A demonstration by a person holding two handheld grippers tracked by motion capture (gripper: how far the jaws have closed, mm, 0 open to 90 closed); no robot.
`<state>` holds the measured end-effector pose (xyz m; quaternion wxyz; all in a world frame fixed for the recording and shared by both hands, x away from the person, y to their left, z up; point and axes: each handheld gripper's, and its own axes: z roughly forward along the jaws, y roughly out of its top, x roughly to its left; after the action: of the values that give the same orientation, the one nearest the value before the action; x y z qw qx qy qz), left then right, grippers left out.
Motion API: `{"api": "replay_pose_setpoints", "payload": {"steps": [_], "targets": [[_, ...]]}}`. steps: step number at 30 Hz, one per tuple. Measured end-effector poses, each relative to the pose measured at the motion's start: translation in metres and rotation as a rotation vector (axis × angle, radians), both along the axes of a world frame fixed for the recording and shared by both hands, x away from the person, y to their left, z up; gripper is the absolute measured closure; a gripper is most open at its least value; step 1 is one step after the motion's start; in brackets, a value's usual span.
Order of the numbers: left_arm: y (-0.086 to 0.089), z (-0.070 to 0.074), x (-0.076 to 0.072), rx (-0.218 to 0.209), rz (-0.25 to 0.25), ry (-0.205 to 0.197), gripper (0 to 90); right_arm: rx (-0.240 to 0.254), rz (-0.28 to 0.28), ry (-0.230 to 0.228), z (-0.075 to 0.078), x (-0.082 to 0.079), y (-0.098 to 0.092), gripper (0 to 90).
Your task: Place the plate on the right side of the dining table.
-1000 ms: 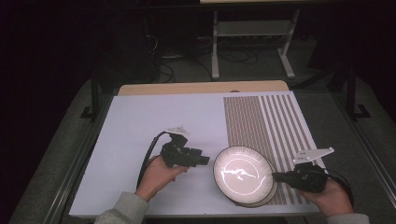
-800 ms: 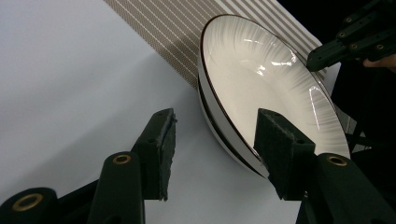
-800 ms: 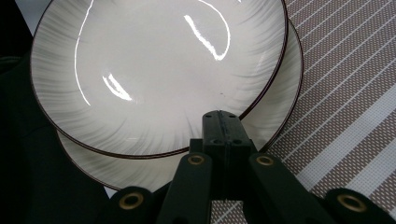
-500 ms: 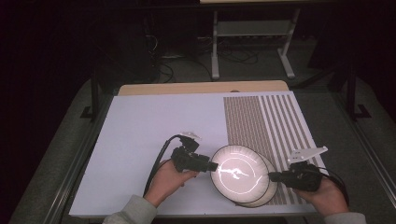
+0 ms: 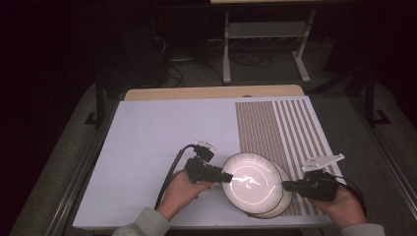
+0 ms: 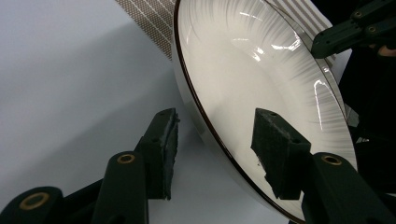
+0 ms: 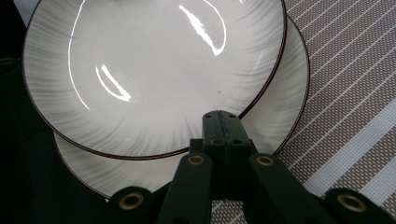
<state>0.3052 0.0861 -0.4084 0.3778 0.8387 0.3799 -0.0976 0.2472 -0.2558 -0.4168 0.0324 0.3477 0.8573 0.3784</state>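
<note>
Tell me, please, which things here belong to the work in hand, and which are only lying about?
Belong to the work: upper plate, lower plate, left gripper, right gripper.
Only lying about: striped mat, white table cover.

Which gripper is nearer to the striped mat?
Right. The right gripper is over the striped mat; the left gripper is over the plain sheet, beyond the plates.

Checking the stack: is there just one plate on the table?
No: in the right gripper view the upper plate lies on a lower plate.
</note>
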Motion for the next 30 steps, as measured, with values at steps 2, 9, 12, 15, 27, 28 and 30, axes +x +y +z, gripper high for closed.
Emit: {"api": "replay_pose_setpoints", "payload": {"steps": [2, 9, 12, 15, 27, 28, 30], "targets": [[-0.001, -0.002, 0.000, 0.003, -0.003, 0.011, 50.9, 0.003, -0.003, 0.004, 0.000, 0.000, 0.000, 89.5], [-0.003, -0.004, 0.001, 0.008, -0.004, 0.027, 52.9, -0.005, 0.005, 0.009, -0.002, 0.001, 0.004, 89.4], [-0.002, -0.004, 0.001, -0.007, 0.002, 0.041, 55.1, -0.029, 0.028, 0.012, -0.003, 0.001, 0.012, 89.4], [-0.002, -0.004, 0.002, -0.017, 0.001, 0.063, 60.2, -0.027, 0.025, 0.003, -0.002, 0.002, 0.014, 89.4], [0.004, -0.005, 0.009, -0.081, 0.082, 0.212, 71.5, -0.024, 0.016, 0.008, -0.002, 0.004, 0.013, 89.4], [0.004, -0.005, 0.009, -0.082, 0.086, 0.217, 72.1, -0.024, 0.014, 0.006, -0.002, 0.004, 0.013, 89.4], [0.004, -0.005, 0.009, -0.088, 0.103, 0.229, 73.2, -0.022, 0.009, 0.010, -0.002, 0.004, 0.012, 89.4]]}}
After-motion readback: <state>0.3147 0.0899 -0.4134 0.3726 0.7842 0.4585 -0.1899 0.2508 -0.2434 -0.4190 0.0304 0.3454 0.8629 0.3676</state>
